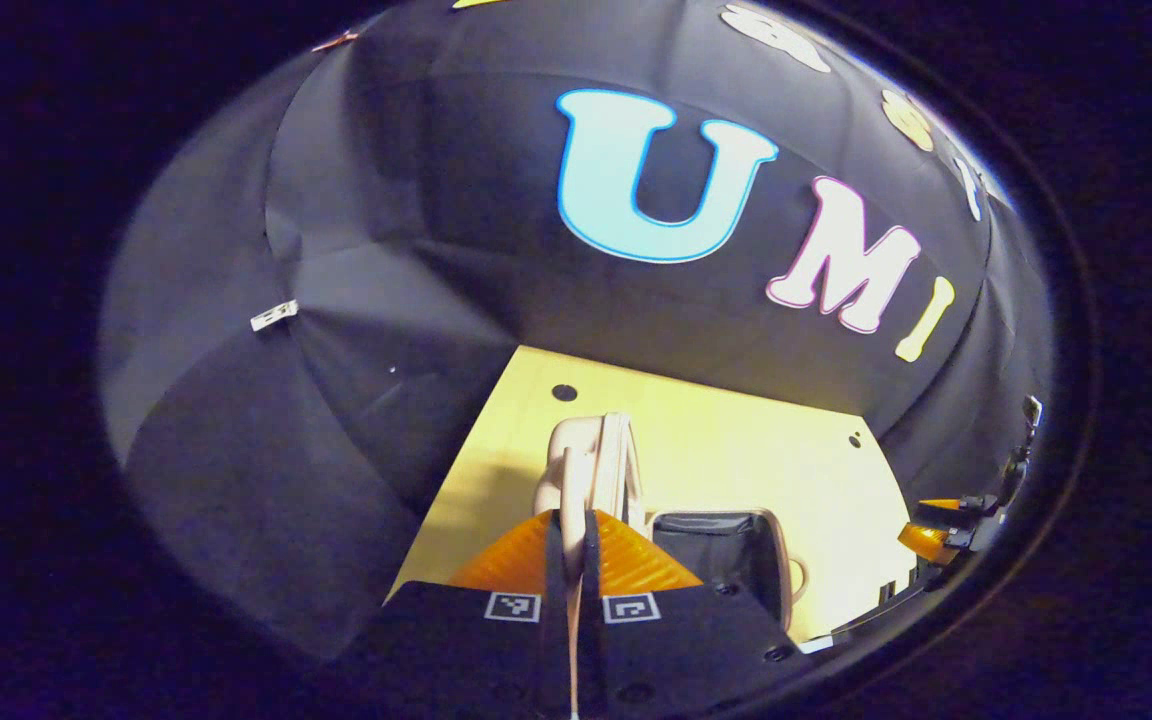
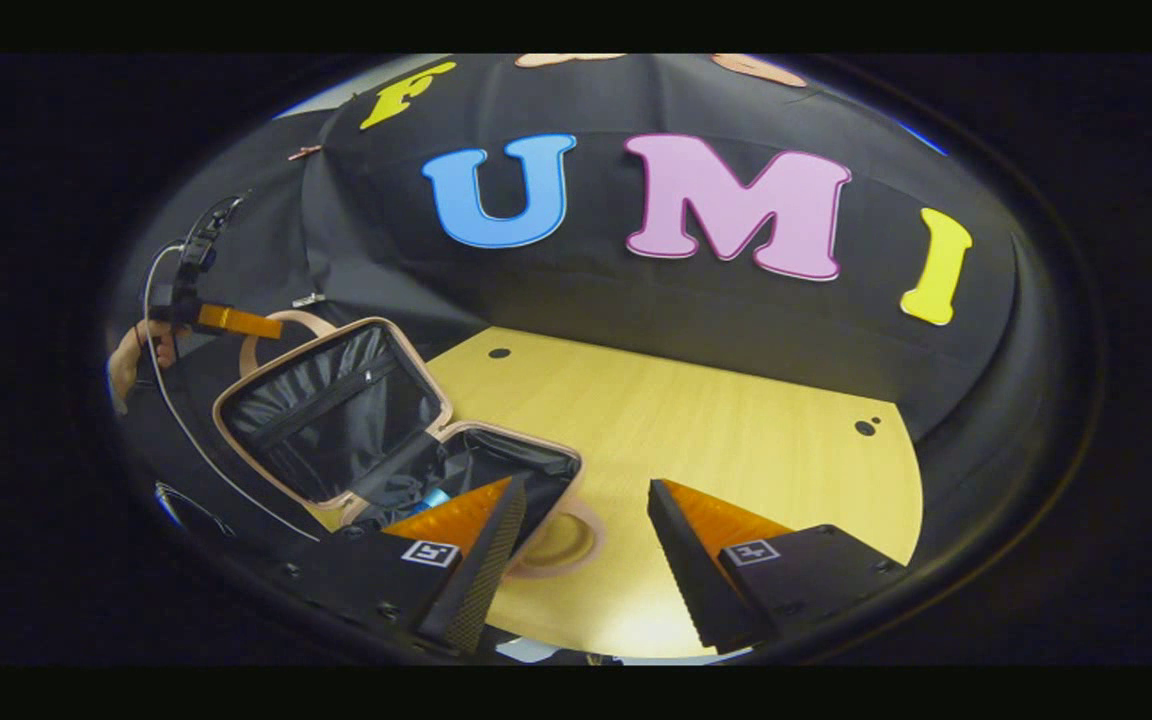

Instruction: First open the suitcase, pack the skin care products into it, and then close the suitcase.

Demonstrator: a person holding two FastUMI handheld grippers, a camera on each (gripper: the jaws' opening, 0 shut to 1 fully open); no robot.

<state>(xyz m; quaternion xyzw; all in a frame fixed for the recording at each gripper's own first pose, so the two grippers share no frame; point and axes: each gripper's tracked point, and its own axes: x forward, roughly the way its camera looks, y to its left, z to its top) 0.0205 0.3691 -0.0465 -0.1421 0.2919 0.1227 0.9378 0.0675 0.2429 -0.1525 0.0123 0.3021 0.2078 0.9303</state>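
1. Two halves of the suitcase [image 2: 406, 440] stand apart on the wooden desk [image 2: 696, 430], lid [image 2: 331, 415] raised.
2. Left tongs [image 1: 576, 545] are clenched on the lid's rim [image 1: 596, 470].
3. Right tongs [image 2: 581, 530] hang released just beside the suitcase's open base.

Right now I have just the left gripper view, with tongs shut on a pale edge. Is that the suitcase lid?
Observer: Yes. In the right gripper view the left tongs grip the top of the raised lid.
Operator: Anything inside?
Observer: A blue item lies in the base; I cannot tell what it is.
Operator: And the right tongs?
Observer: The right tongs are open with nothing between them, over the table.
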